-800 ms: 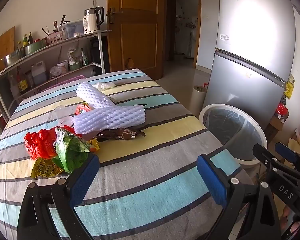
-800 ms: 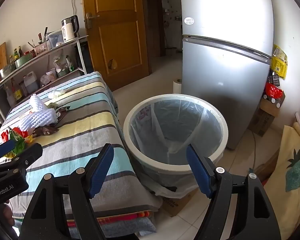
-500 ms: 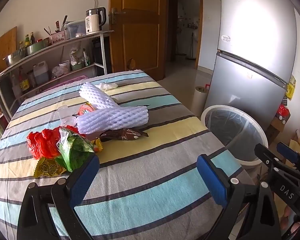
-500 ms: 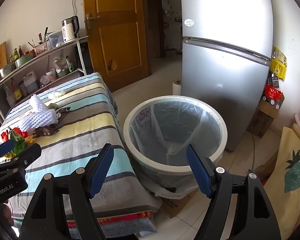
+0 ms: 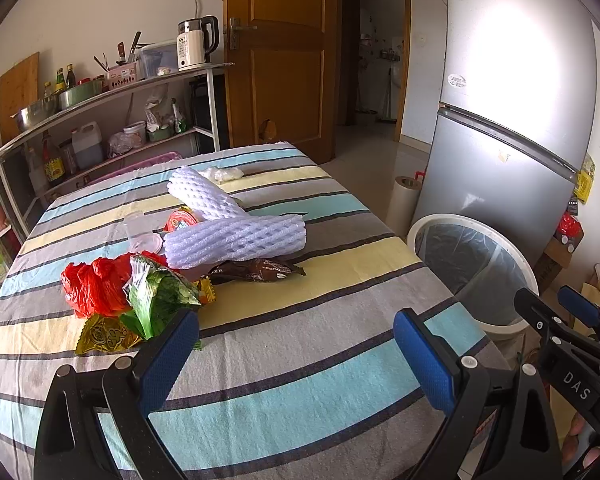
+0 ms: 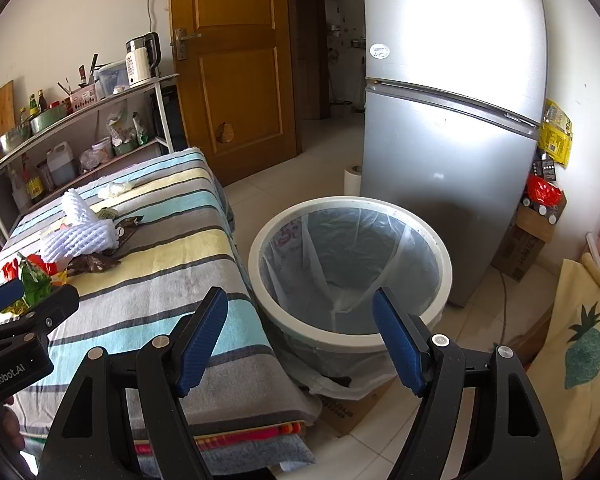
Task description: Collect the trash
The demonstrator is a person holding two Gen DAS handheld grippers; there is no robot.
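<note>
Trash lies in a pile on the striped table: two white foam nets, a brown wrapper, a green snack bag, a red plastic bag, a gold wrapper and a clear cup. My left gripper is open and empty above the table's near side, short of the pile. My right gripper is open and empty above the near rim of the white bin, which has a clear liner. The bin also shows in the left wrist view.
A silver fridge stands behind the bin. A metal shelf with bottles and a kettle runs along the far wall. A wooden door is behind the table. A cardboard box and a pineapple-print cloth lie on the right.
Both grippers have shifted only slightly; the views are nearly the same. Nothing was picked up or let go.
</note>
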